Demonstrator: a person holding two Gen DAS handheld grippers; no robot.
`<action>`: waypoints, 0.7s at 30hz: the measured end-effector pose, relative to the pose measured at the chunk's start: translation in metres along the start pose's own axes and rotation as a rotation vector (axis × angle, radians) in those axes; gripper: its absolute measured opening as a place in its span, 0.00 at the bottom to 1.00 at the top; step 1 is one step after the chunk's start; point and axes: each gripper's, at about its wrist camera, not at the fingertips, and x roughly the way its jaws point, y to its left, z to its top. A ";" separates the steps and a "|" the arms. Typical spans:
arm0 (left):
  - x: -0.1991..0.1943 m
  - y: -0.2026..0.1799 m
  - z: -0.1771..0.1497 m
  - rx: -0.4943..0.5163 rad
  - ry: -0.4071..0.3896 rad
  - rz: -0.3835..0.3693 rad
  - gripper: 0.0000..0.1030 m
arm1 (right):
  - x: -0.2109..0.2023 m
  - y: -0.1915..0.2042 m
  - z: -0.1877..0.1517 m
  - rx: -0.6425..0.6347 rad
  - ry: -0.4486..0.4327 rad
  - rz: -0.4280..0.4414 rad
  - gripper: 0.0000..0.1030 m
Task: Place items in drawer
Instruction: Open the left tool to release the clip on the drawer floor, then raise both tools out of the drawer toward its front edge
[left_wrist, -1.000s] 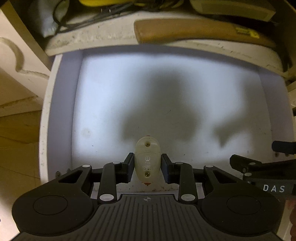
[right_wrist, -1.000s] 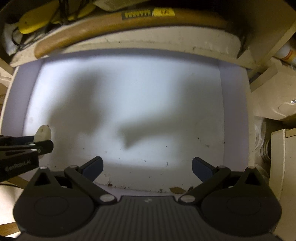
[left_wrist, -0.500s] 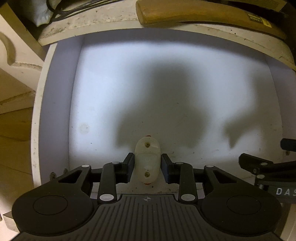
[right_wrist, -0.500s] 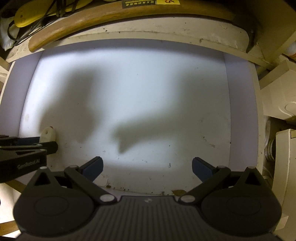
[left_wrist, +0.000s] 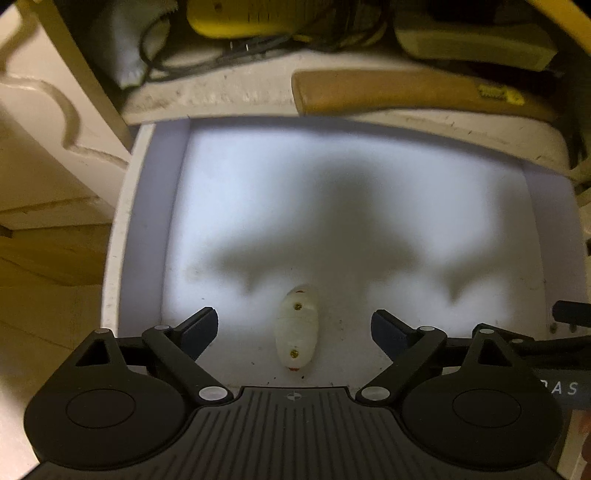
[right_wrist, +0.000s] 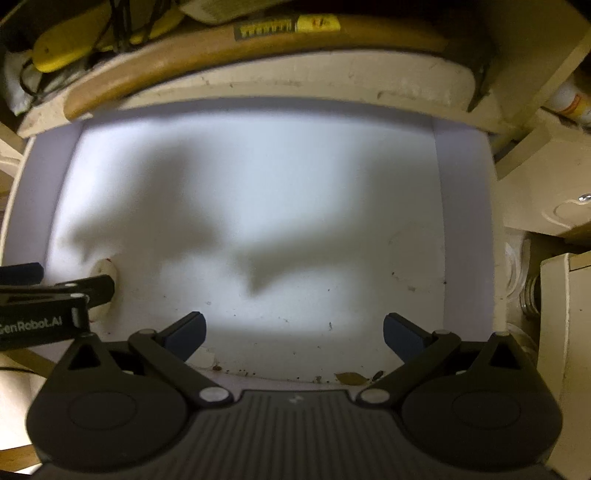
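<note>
And there it lies: the small white plastic piece (left_wrist: 296, 329) rests on the floor of the open drawer (left_wrist: 140, 229), near the front edge and toward its left side. The left tongs (left_wrist: 294, 330) stand wide, one finger on each side of the piece and neither touching it, so this item reads as delivered. Over on the right, the right tongs (right_wrist: 294, 334) are just as wide and carry nothing, hovering above the drawer's bare, speckled floor. From that side, the piece (right_wrist: 105, 275) peeks out behind the left tool's finger. One item is in and nothing else shows inside the drawer. Whether more items wait is not visible here; the drawer remains pulled out.
</note>
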 end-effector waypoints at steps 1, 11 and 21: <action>-0.006 0.001 -0.001 0.000 -0.011 -0.003 0.89 | -0.006 0.000 -0.001 -0.001 -0.011 0.001 1.00; -0.054 0.012 -0.015 -0.026 -0.129 -0.022 0.89 | -0.058 -0.002 -0.016 -0.002 -0.125 0.010 1.00; -0.095 0.014 -0.043 -0.010 -0.218 -0.029 0.89 | -0.097 0.004 -0.046 -0.009 -0.221 0.018 1.00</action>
